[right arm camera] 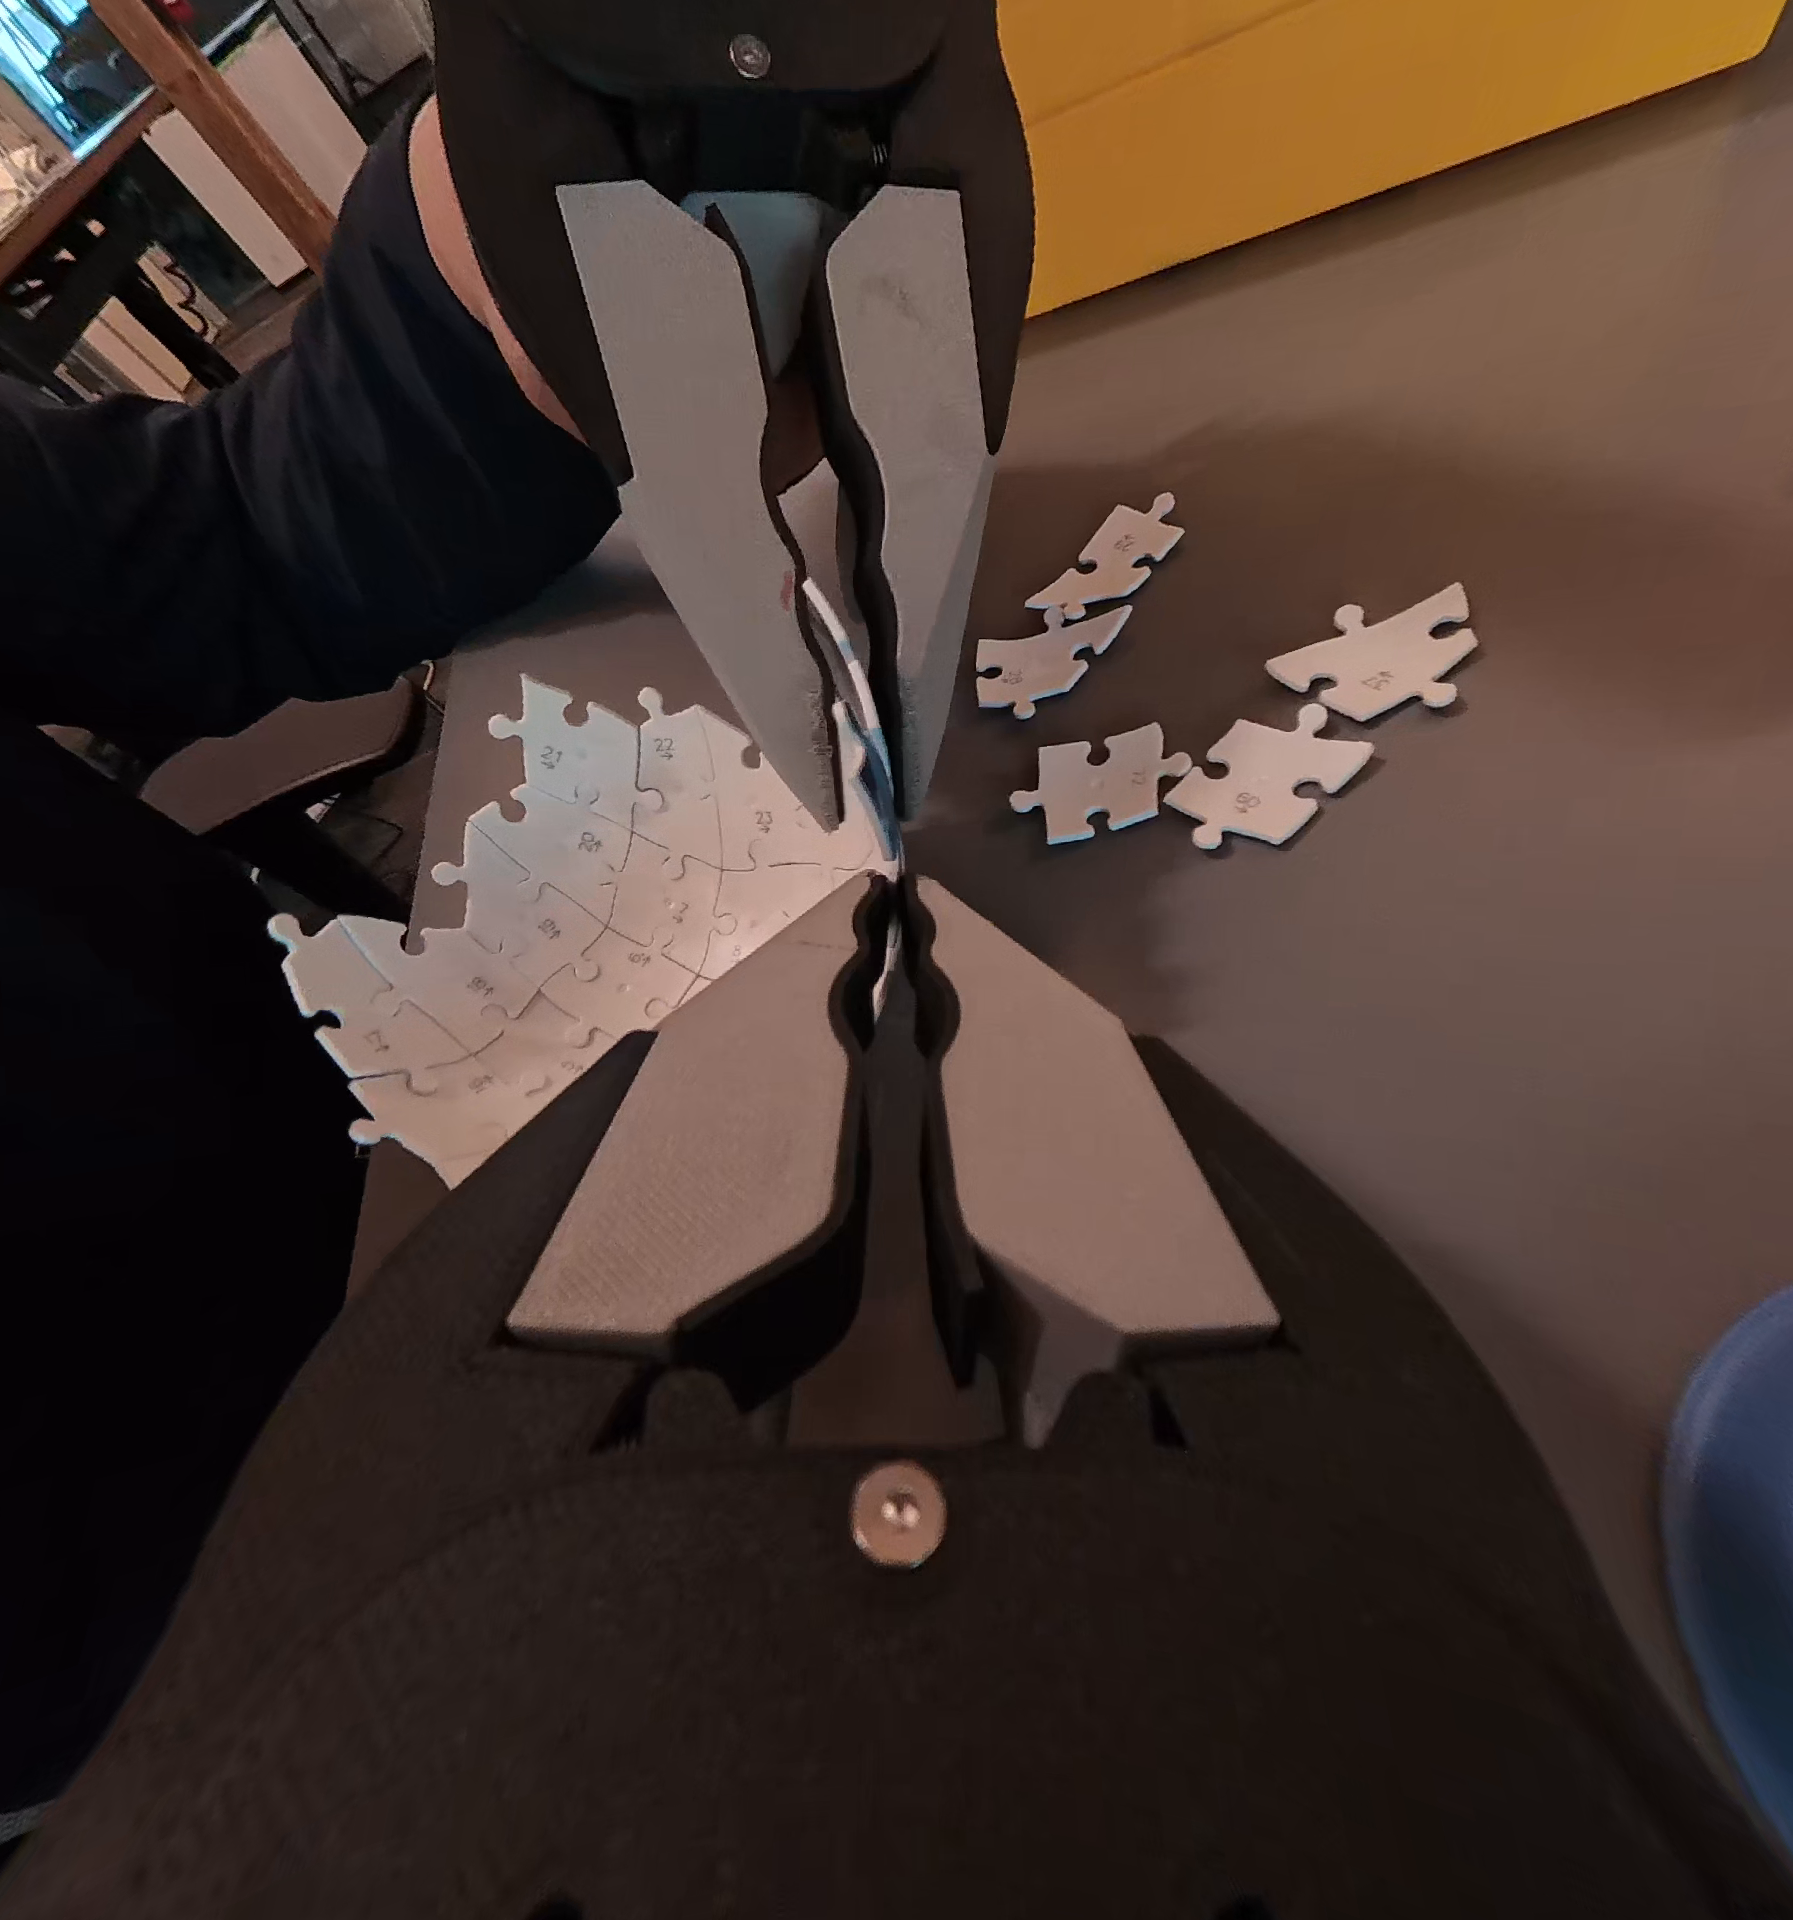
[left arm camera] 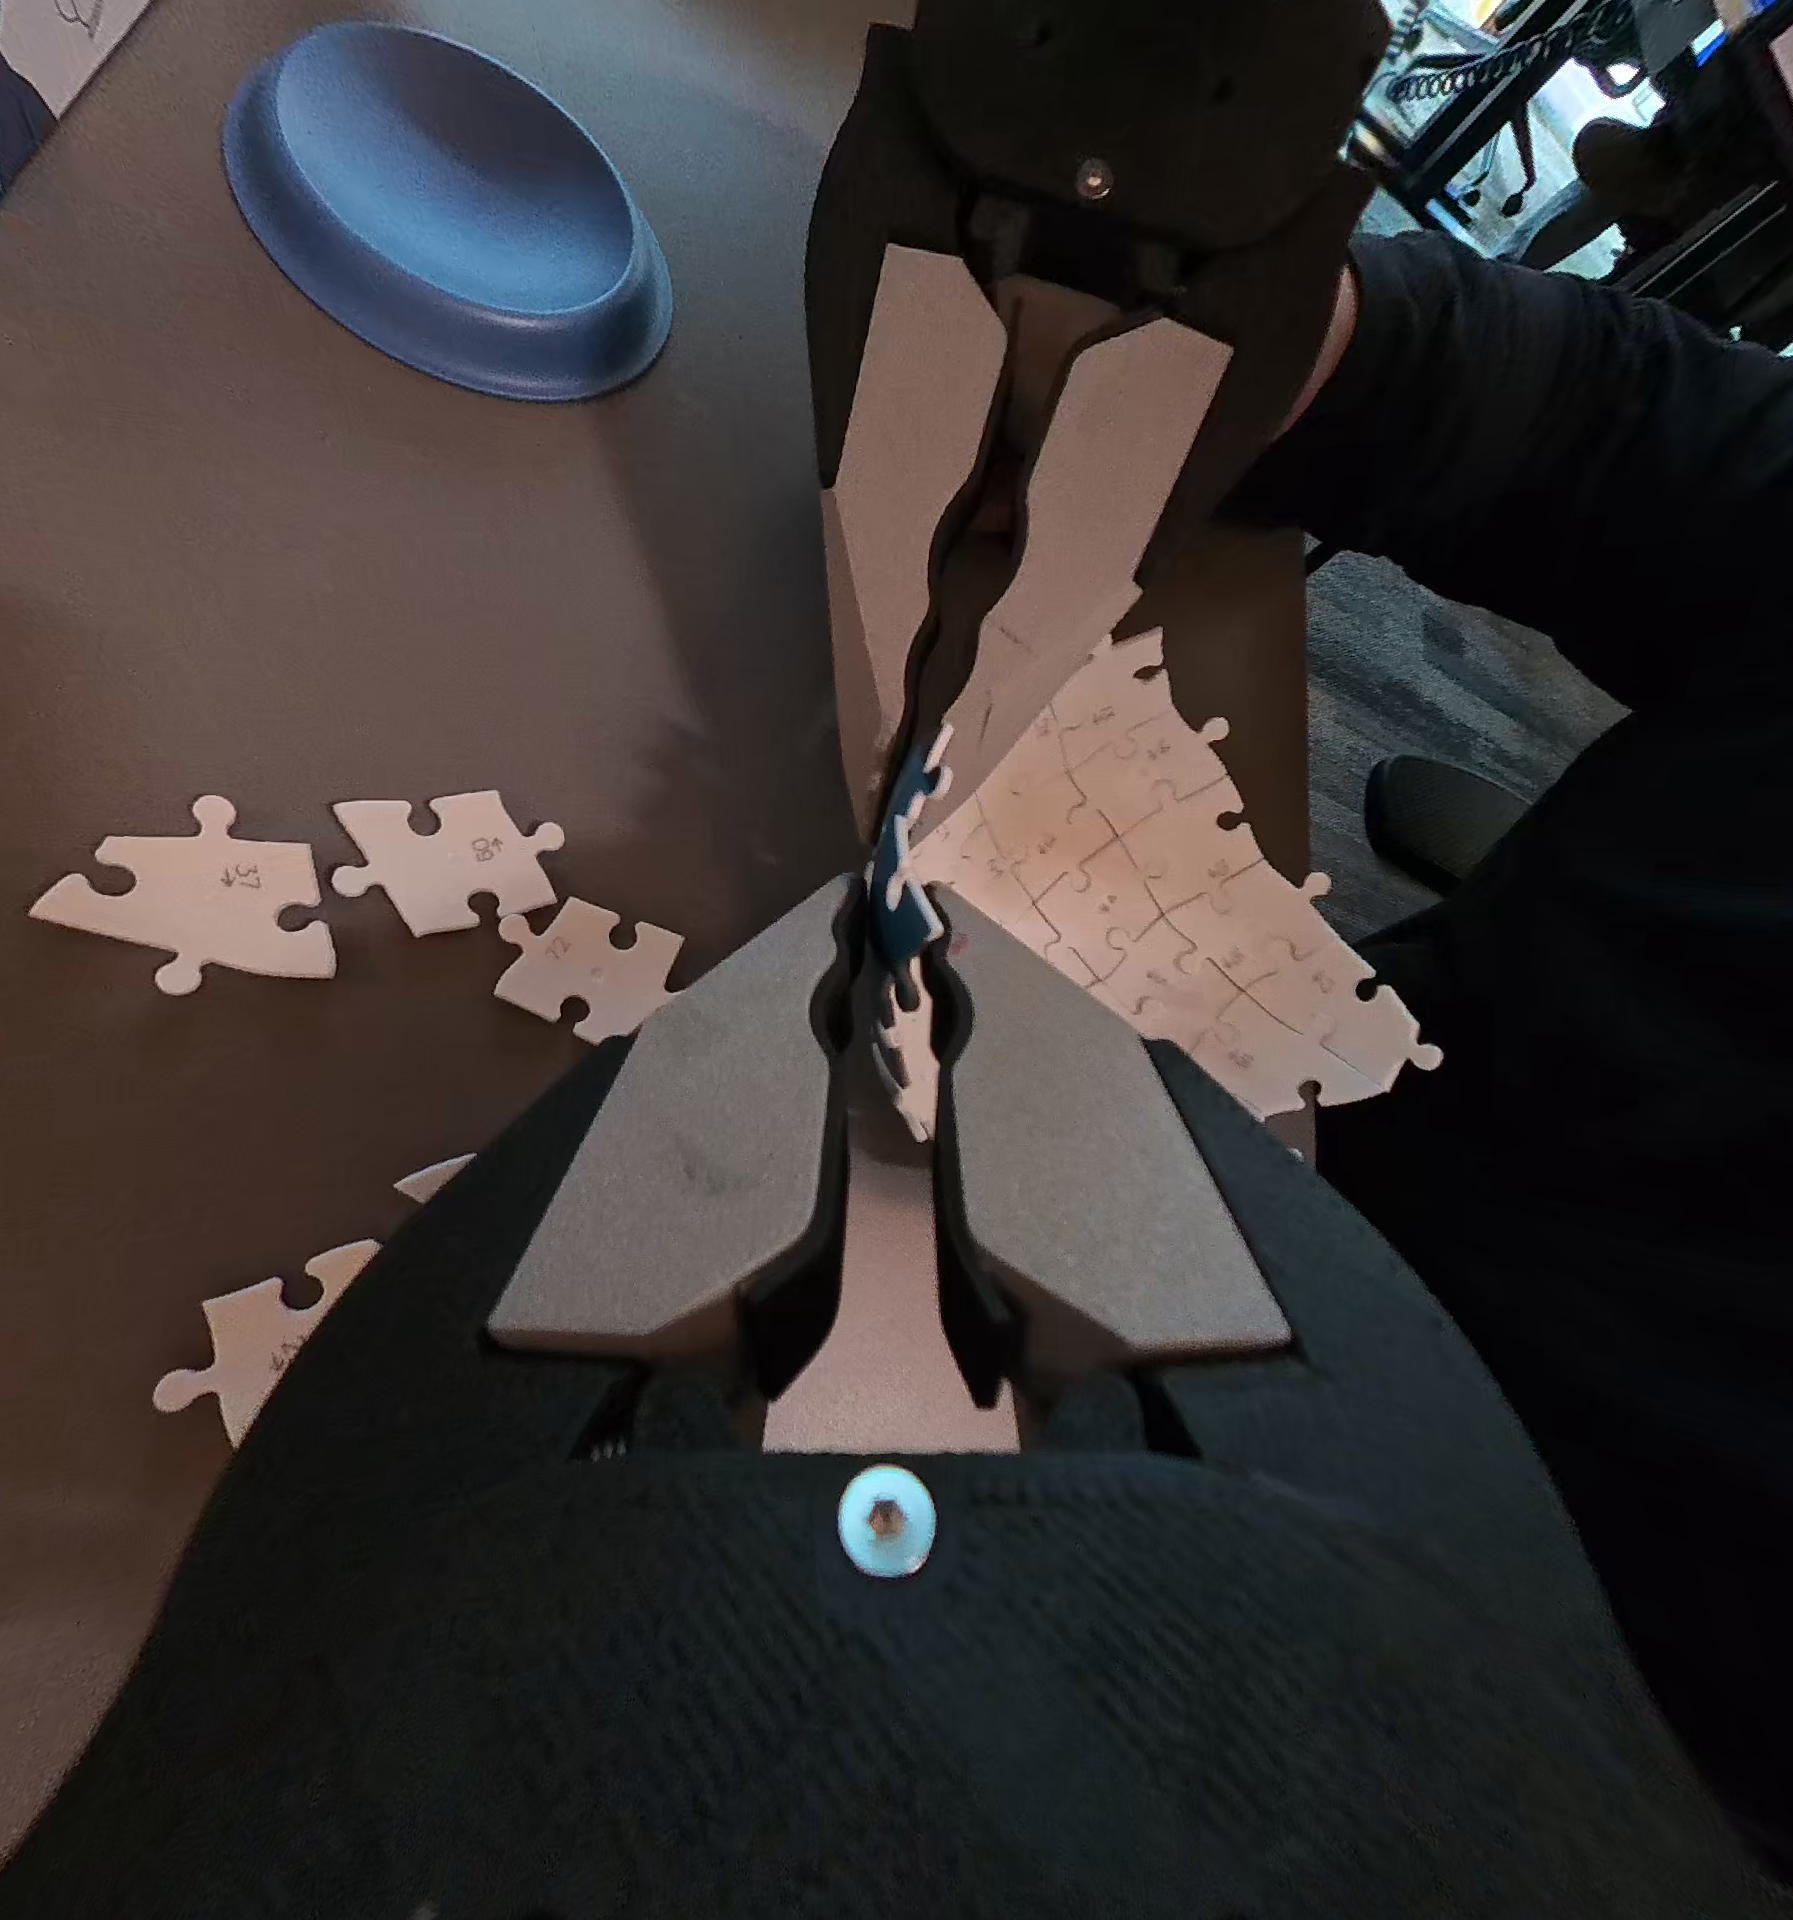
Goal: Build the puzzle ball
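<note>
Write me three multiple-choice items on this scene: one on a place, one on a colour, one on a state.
1. The loose puzzle pieces lie
A. in the dish
B. on the floor
C. on the table

2. The dish is
A. blue
B. red
C. green

3. The left gripper is
A. wide open and empty
B. shut on a puzzle piece
C. lying flat on the table

Answers:
1. C: the loose puzzle pieces are scattered face down on the bare table, none inside the dish.
2. A: the round dish is blue all over.
3. B: the left gripper has its fingers closed on a thin puzzle piece held edge-on in the air.
</note>
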`<control>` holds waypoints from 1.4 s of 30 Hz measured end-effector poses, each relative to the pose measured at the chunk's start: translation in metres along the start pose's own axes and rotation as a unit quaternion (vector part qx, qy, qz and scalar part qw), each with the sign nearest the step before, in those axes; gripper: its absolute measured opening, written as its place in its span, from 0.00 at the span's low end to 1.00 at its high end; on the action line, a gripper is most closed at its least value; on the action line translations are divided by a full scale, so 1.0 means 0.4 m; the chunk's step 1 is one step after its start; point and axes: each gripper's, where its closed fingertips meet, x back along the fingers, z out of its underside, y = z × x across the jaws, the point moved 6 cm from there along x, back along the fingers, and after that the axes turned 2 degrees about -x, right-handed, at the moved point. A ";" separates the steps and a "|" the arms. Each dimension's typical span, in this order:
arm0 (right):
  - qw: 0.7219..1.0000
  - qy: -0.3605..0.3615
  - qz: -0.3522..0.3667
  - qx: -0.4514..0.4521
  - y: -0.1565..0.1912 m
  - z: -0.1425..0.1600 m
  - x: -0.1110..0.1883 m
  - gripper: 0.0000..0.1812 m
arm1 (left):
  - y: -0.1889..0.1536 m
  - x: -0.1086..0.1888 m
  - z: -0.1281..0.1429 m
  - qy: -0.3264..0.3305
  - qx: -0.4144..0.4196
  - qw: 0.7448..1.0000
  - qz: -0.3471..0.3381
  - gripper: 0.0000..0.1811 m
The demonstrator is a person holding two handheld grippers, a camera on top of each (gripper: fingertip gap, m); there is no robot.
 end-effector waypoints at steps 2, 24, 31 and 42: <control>1.000 0.001 0.000 -0.002 0.001 0.001 -0.002 0.00 | -0.003 0.000 0.001 0.005 0.001 1.000 0.005 0.06; 0.999 -0.025 -0.023 -0.033 0.013 -0.003 0.001 0.00 | -0.005 -0.033 0.028 0.009 -0.009 1.000 0.009 0.00; 0.999 -0.035 0.004 -0.027 0.009 -0.006 0.005 0.00 | 0.005 -0.034 0.025 -0.014 0.015 1.000 0.010 0.00; 1.000 -0.016 0.010 0.018 0.017 -0.005 0.004 0.00 | -0.006 -0.036 0.025 0.002 -0.009 1.000 -0.004 0.00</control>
